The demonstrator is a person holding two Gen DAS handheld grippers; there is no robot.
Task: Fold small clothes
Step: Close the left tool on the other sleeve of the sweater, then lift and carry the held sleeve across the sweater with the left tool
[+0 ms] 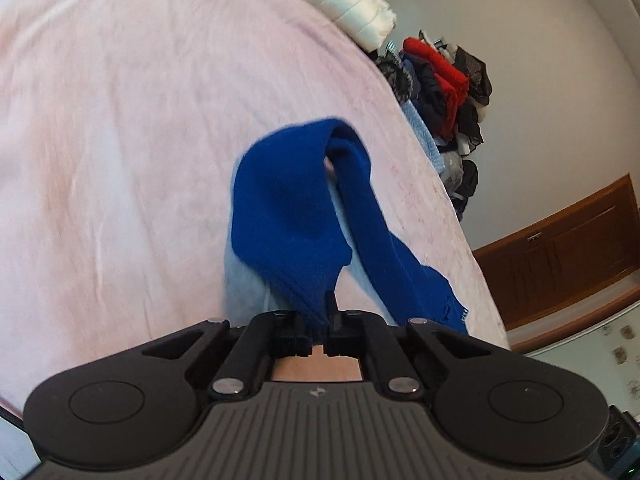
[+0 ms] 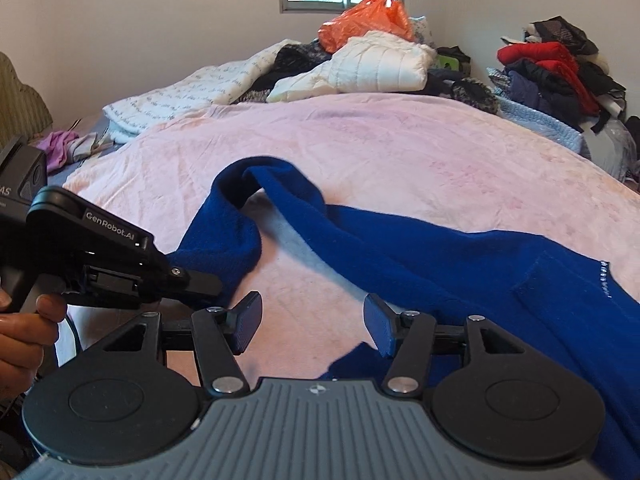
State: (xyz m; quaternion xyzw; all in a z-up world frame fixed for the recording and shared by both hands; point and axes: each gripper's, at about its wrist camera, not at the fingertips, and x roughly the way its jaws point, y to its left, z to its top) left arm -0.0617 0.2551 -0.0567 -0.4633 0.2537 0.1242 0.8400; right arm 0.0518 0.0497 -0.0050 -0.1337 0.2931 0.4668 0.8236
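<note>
A royal-blue knit garment (image 1: pixel 288 208) lies bunched on the pink blanket (image 1: pixel 120 140) that covers the bed. My left gripper (image 1: pixel 318 322) is shut on one edge of it, the fabric pinched between the pads. In the right wrist view the blue garment (image 2: pixel 440 264) stretches from the left gripper (image 2: pixel 208 280), held by a hand (image 2: pixel 20 332), across to the lower right. My right gripper (image 2: pixel 314 324) stands open just above the pink blanket (image 2: pixel 380 148), with no cloth between its fingers; a fold of the garment lies just under the right finger (image 2: pixel 380 328).
A white puffy jacket (image 2: pixel 372 68), an orange plastic bag (image 2: pixel 368 20) and a patterned white quilt (image 2: pixel 192 92) lie at the bed's far end. A heap of red and dark clothes (image 2: pixel 552 68) stands at the right. A wooden cabinet (image 1: pixel 568 240) sits beyond the bed's edge.
</note>
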